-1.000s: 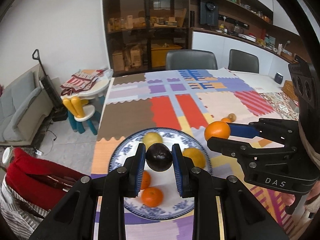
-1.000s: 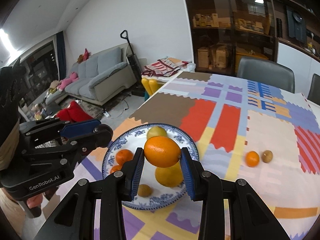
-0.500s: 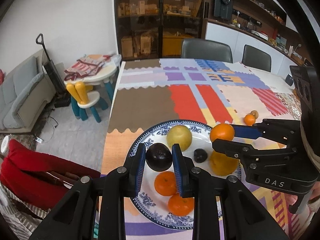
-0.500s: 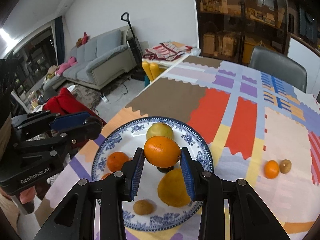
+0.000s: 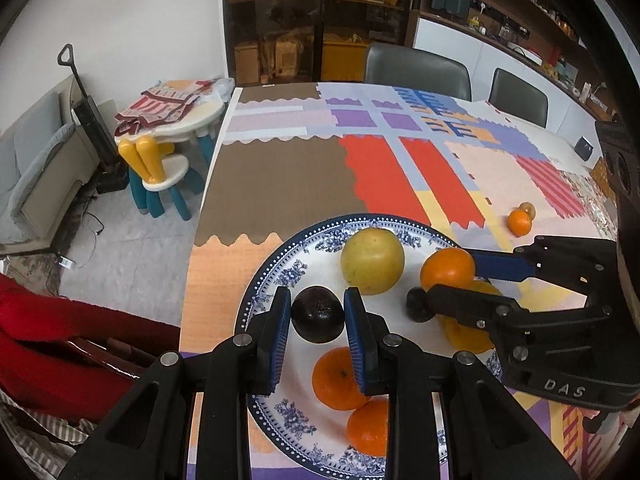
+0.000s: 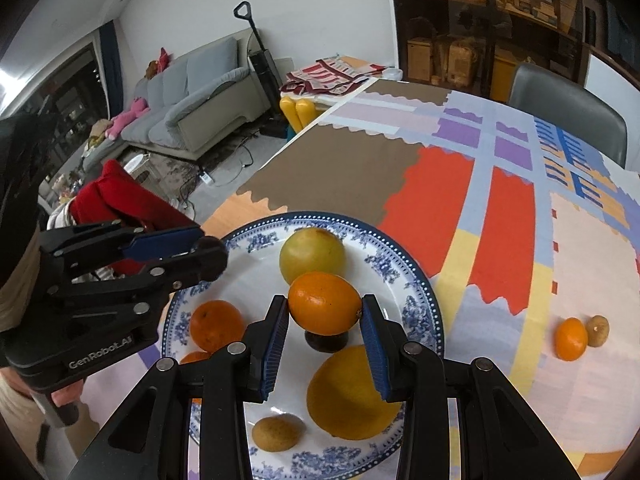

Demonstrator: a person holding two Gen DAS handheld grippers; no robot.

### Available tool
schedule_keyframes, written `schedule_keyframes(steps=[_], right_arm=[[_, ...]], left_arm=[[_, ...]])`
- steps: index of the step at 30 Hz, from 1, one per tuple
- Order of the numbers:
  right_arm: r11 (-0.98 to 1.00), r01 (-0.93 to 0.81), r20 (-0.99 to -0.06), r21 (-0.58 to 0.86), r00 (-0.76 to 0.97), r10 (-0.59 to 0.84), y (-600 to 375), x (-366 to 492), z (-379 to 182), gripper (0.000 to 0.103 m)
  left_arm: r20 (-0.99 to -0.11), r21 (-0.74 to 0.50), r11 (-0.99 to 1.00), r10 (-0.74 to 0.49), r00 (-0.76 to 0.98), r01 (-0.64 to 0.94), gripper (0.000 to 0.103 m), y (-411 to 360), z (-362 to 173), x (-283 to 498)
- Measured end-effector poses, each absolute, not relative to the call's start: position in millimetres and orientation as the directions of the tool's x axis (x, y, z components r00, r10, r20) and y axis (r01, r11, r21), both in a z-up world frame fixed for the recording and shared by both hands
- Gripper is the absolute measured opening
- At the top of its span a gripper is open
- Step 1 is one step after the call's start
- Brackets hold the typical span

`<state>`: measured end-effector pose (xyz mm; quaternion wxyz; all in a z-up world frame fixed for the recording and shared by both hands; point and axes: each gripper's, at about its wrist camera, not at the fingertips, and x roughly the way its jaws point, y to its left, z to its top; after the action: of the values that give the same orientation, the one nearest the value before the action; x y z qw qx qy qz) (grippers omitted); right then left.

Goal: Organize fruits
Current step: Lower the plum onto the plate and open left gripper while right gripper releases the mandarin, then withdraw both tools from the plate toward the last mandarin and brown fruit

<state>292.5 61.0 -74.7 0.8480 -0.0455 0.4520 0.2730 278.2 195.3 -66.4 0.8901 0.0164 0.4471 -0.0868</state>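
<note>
the left gripper (image 5: 317, 316) pinches a dark round fruit (image 5: 318, 314) above the blue-patterned white plate (image 5: 267, 284); the right gripper (image 6: 325, 316) clamps an orange citrus fruit (image 6: 325, 303) over the plate's middle.

A dark round fruit (image 5: 318, 314) sits pinched between the left gripper's (image 5: 317, 320) blue pads, above the blue-patterned plate (image 5: 280, 276). An orange (image 6: 324, 309) is clamped between the right gripper's (image 6: 325, 320) pads, over the plate's middle, a yellow-green fruit (image 6: 312, 255) just beyond it.
</note>
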Motion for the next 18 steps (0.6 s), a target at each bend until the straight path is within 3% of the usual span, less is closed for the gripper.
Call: schedule_keyframes(steps=[5, 8, 18], right_arm=[[0.846, -0.503, -0.793, 0.175, 0.438, 0.424, 62, 289, -75, 0.039], [0.854, -0.494, -0.784, 0.164, 0.460, 0.417, 58, 286, -72, 0.051], [0.873, -0.467, -0.743, 0.138, 0.535, 0.403, 25, 258, -45, 0.054]], left_arm=[[-0.801, -0.036, 0.985, -0.130, 0.584, 0.170, 0.032, 194, -65, 273], [-0.791, -0.009, 0.986, -0.110, 0.602, 0.168, 0.036, 190, -58, 265], [-0.731, 0.086, 0.989, -0.020, 0.682, 0.122, 0.049, 166, -25, 225]])
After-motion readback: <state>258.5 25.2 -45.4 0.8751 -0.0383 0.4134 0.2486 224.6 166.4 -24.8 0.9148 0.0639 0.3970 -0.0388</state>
